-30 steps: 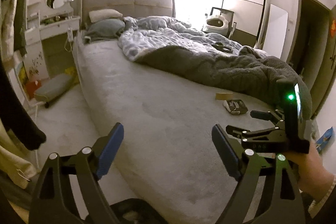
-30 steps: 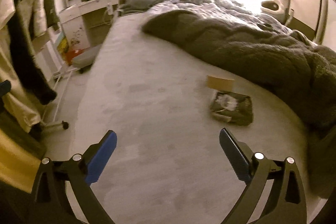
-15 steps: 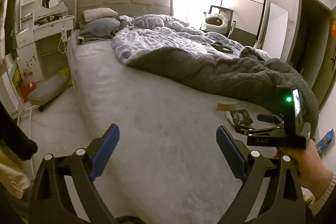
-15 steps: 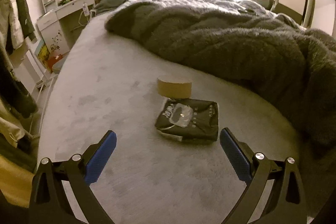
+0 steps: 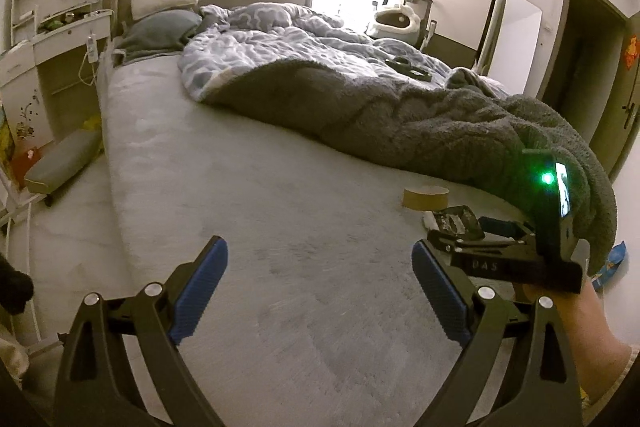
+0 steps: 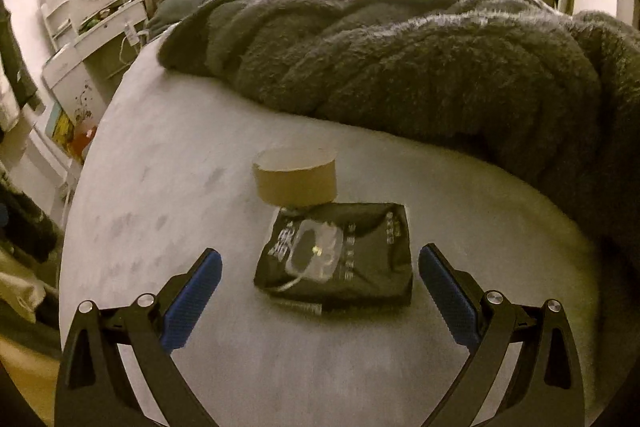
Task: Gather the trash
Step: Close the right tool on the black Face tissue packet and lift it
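Observation:
A black snack packet [image 6: 340, 259] with a white label lies flat on the grey bed sheet [image 6: 168, 187]. A brown cardboard ring [image 6: 295, 179] stands just behind it, touching its far edge. My right gripper [image 6: 319, 291] hovers over the packet, open, with the packet between its blue pads and the pads apart from it. My left gripper [image 5: 320, 283] is open over bare sheet with nothing between its fingers. In the left wrist view the ring [image 5: 425, 197] and packet [image 5: 454, 221] lie to the right, partly hidden by the right gripper's body [image 5: 520, 259] and the person's hand [image 5: 588, 327].
A thick dark grey blanket [image 6: 420, 55] is heaped behind the trash, over a blue patterned duvet [image 5: 280, 39]. Pillows [image 5: 164, 27] lie at the headboard. A white dressing table [image 5: 52, 43] and a grey cushion [image 5: 64, 159] stand left of the bed. A blue wrapper [image 5: 612, 259] lies on the floor, right.
Both grippers have moved forward and down over the bed. The packet and ring have grown larger in the right wrist view, and the packet now lies between the right gripper's pads.

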Motion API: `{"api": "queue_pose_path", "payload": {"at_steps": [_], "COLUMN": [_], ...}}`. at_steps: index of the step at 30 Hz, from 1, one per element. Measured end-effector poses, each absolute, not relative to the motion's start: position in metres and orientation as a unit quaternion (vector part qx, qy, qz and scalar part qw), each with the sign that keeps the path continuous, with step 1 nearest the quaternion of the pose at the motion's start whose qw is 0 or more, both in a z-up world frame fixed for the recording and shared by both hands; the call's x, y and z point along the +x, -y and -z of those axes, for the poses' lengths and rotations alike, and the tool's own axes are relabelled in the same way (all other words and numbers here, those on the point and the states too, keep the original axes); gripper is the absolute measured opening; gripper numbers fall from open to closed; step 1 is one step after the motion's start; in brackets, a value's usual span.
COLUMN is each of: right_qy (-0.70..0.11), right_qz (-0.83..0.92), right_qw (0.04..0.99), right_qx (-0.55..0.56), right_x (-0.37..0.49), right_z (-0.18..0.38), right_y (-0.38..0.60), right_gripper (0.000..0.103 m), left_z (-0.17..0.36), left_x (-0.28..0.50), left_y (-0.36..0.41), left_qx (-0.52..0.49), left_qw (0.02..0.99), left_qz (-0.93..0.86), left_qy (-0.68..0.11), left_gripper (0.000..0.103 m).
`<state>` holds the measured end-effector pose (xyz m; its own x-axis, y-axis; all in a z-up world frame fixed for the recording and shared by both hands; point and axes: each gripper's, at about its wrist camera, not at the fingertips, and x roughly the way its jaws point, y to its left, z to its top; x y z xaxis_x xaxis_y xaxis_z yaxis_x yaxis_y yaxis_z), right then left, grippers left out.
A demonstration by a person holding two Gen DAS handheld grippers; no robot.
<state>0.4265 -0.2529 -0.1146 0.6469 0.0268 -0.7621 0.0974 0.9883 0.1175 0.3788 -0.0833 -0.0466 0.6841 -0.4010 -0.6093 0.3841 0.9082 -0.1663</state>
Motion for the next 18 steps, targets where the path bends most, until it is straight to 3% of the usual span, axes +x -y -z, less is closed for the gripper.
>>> {"api": "queue_pose_path", "payload": {"at_steps": [4,5,6,7,18], "right_qy": [-0.438,-0.440,-0.440,-0.440,-0.463], "right_qz": [0.015,0.017,0.022,0.021,-0.040], "right_qw": [0.896,0.895,0.896,0.896,0.882], "right_qx": [0.074,0.068,0.060,0.059,0.074], "right_x": [0.435,0.435,0.435,0.435,0.413], "right_z": [0.123,0.124,0.122,0.121,0.108], "right_y": [0.254,0.254,0.255,0.257,0.281], "right_gripper": [0.097,0.093,0.079,0.073,0.071], "left_z": [0.051,0.052,0.053,0.054,0.058], "left_x": [0.385,0.386,0.387,0.388,0.391], "left_y": [0.090,0.091,0.093,0.095,0.132], "left_qx": [-0.009,-0.009,-0.009,-0.010,0.006], "left_qw": [0.915,0.914,0.913,0.913,0.903], "left_qz": [0.221,0.223,0.227,0.230,0.277], "left_qy": [-0.337,-0.338,-0.338,-0.337,-0.330], "left_gripper": [0.095,0.095,0.095,0.095,0.095]}}
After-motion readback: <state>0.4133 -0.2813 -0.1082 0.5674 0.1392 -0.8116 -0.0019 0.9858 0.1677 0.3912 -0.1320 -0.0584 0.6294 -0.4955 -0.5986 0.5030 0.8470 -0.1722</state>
